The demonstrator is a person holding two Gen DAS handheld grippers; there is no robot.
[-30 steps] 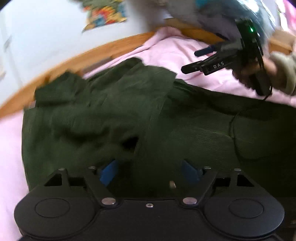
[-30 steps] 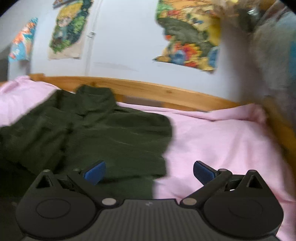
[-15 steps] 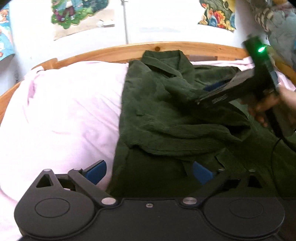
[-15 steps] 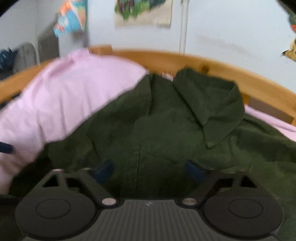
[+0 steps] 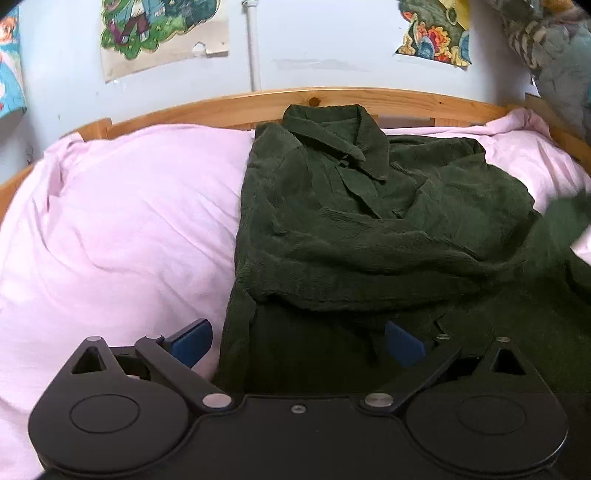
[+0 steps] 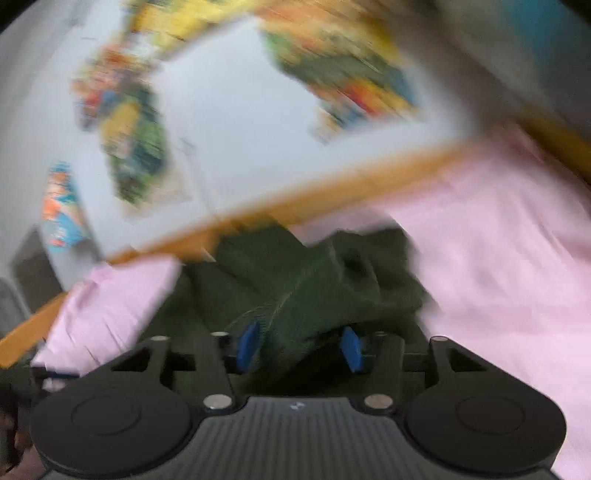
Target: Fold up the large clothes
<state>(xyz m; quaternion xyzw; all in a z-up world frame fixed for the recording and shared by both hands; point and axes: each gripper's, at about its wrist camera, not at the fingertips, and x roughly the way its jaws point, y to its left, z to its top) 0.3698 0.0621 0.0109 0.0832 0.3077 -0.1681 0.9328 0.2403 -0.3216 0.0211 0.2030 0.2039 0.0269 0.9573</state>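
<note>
Since a moment ago the right gripper (image 6: 299,349) has swung off toward 3 o'clock, its jaws closing around a sleeve of the green corduroy shirt (image 5: 369,236) on the pink bed sheet (image 5: 129,229), while the left gripper (image 5: 299,341) waits spread wide and empty; next, I think, lay that sleeve across.

Left wrist: low over the bed (image 5: 122,221), facing the headboard (image 5: 369,101).
Right wrist: close, tilted, blurred.
Shared: green shirt (image 5: 351,229), headboard, wall posters (image 5: 162,33).

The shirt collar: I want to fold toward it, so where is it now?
In the left wrist view the collar lies at the far end of the green shirt, against the wooden bed rail, pink sheet on its left.
</note>
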